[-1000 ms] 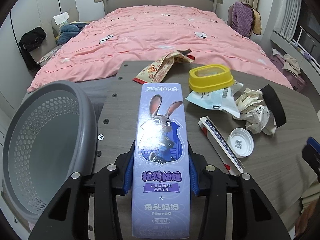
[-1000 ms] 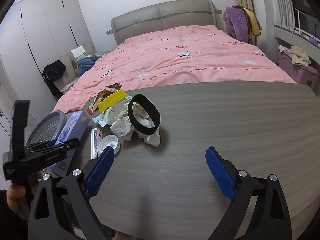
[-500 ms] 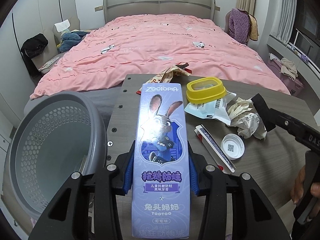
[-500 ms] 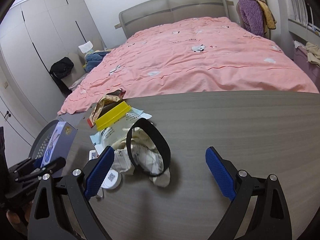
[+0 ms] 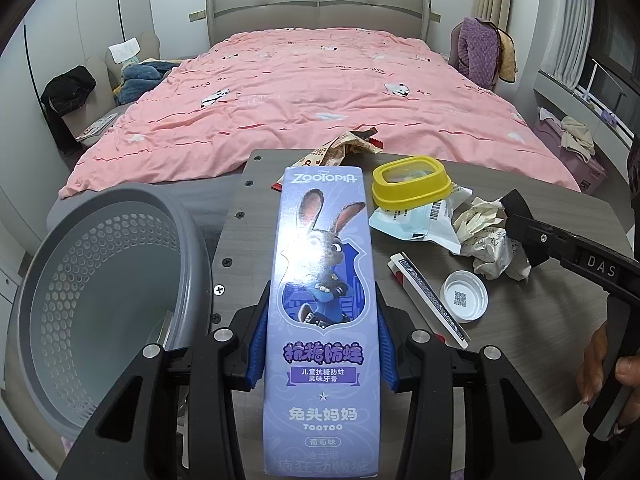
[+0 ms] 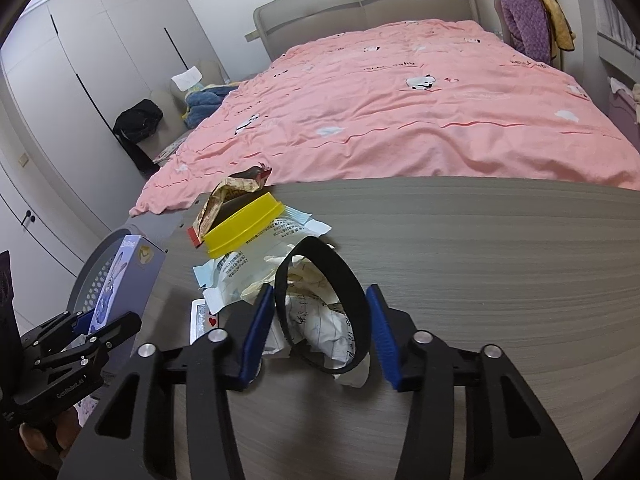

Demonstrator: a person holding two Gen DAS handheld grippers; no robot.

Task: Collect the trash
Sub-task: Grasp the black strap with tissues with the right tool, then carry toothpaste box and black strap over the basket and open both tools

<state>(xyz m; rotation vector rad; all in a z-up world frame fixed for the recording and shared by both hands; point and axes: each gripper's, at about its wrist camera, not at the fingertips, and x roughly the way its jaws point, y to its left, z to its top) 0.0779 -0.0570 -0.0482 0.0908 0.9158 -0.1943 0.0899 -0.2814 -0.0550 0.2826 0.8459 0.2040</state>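
Toothpaste box (image 5: 324,320) bottom cut by frame edge; bottle cap (image 5: 464,296) code too small to read.

A: What can you read on the purple carton (image 5: 324,308) clamped in the left hand-held gripper (image 5: 320,344)?

B: "ZOOTOPIA" along its far end, then "TOOTOO" under large Chinese lettering near the blue pads.

A: Anything else?

B: "DAS" on the right hand-held gripper (image 5: 600,270), a QR code inside the white cap (image 5: 464,296) right of the carton, and "GenRobot.AI" on the left one's body.
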